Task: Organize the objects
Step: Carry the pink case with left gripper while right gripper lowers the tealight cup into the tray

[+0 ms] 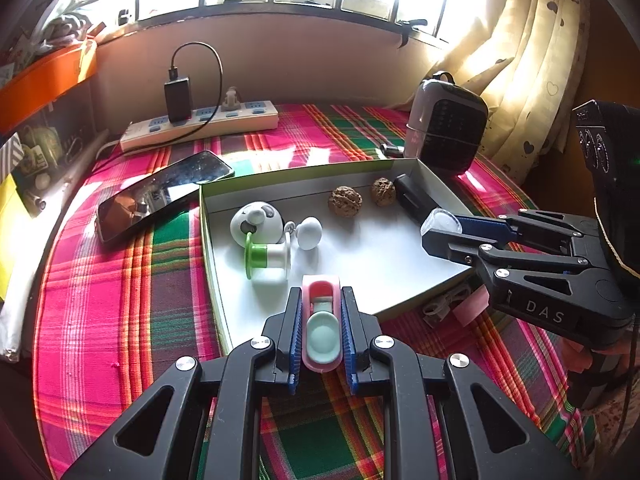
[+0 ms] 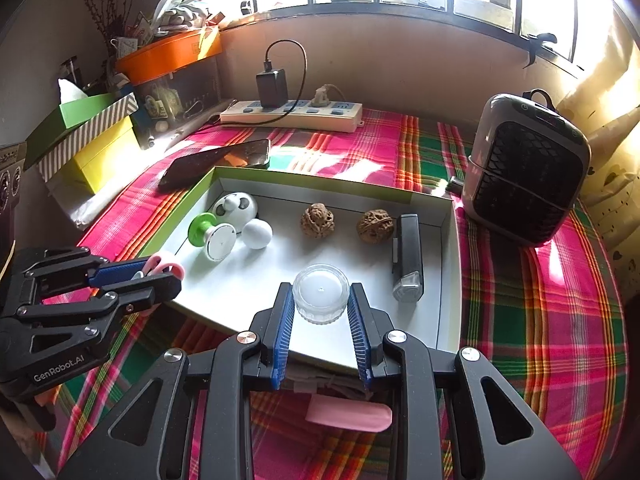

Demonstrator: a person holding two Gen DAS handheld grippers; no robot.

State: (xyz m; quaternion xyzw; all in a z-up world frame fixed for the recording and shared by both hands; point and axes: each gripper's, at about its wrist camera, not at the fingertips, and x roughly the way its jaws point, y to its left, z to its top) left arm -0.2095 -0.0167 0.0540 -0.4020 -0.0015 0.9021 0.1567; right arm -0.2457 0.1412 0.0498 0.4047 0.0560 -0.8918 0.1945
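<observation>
left gripper: black two-finger tool with blue ribbed pads, clenched on a pink oblong clip-like item with a mint-green oval pad; held over the near rim of the tray
right gripper: same black tool, blue pads pressed on both sides of a small round clear plastic jar with a white lid; jar sits above the tray's near part
tray: shallow white cardboard box with green outer walls, lying on the cloth, both grippers at its near side
in tray, left end: white rounded toy with grey patches, white egg-shaped ball just beside it, green-and-white spool on its side touching the ball
in tray, middle: two brown wrinkled walnuts, apart from each other, near the far wall
in tray, right: black oblong device with a clear end, lying along the right wall
cloth: pink, green and red plaid tablecloth
outside tray: black smartphone, one end propped on the tray's far-left corner; white power strip with a black charger by the wall; grey-and-black small heater-like box beyond the tray's far right corner
near edge: pink flat strip on the cloth below the right gripper
person: part of a hand under the right gripper's body
</observation>
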